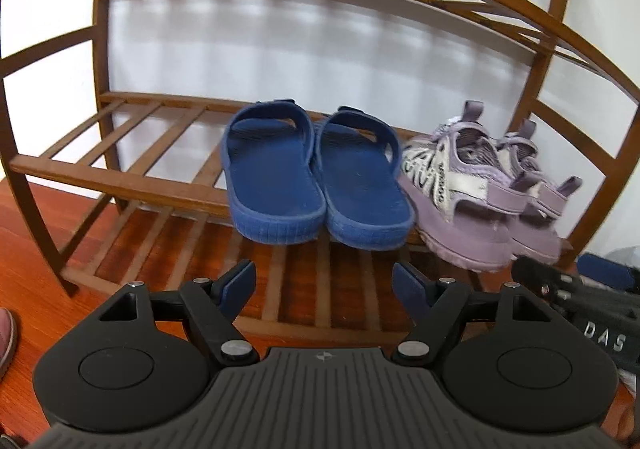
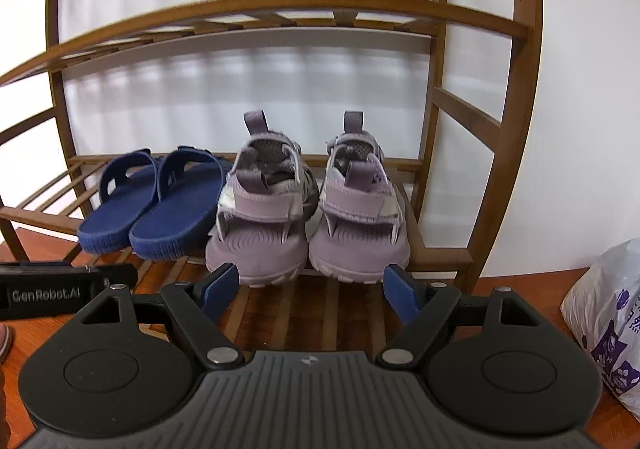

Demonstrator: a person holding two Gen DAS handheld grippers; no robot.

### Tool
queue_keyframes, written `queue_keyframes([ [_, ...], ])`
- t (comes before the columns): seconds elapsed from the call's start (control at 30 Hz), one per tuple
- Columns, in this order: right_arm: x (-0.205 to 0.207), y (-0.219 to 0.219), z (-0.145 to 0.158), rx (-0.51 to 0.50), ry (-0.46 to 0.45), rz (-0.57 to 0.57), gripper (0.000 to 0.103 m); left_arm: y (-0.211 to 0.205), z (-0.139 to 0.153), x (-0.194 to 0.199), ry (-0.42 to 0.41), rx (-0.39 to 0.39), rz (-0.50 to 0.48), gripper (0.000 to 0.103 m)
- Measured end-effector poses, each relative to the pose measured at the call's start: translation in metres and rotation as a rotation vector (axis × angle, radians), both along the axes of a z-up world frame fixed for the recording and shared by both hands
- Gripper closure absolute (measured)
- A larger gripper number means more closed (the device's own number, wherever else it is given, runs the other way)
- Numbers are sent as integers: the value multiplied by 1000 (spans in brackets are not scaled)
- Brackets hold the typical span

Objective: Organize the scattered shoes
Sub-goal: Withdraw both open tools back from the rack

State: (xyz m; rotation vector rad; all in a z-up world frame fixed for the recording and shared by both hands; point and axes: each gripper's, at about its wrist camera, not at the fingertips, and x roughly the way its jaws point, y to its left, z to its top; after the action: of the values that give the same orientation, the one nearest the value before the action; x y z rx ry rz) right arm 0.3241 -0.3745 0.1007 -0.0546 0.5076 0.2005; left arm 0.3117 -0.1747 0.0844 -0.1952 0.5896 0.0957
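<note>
Wooden rack (image 2: 460, 257), blue slippers (image 1: 316, 185), purple sandals (image 2: 308, 209)

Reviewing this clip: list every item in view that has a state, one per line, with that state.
blue slippers: paired side by side on the rack's shelf, heels outward
purple sandals: paired on the same shelf, upright, heels outward, right of the slippers
left gripper: open, empty, in front of the slippers
right gripper: open, empty, in front of the sandals
wooden shoe rack: standing, upper shelf bare where seen
plastic bag: on the floor beside the rack
</note>
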Motion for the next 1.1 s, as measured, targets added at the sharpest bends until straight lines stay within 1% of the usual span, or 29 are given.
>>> queue_keyframes([
  [0.07,1,0,-4,2,-3,-4,17,0,0,3,-5,6,5,27],
  [0.13,2,0,-6,6,-5,-6,17,1,0,6,-10,5,3,27],
  [0.33,10,1,-8,1,-5,-8,16,-1,3,11,-38,35,-12,25],
  [0.5,14,2,-11,-5,-8,-4,16,-2,0,17,-21,23,-2,26],
  [0.83,19,2,-13,8,-11,17,16,-3,-6,24,-20,39,-4,26],
  [0.97,21,3,-13,7,-22,14,13,-2,-7,27,-23,46,-8,26],
  [1.1,26,3,-12,3,-34,12,12,-2,-9,31,-24,50,-7,27],
])
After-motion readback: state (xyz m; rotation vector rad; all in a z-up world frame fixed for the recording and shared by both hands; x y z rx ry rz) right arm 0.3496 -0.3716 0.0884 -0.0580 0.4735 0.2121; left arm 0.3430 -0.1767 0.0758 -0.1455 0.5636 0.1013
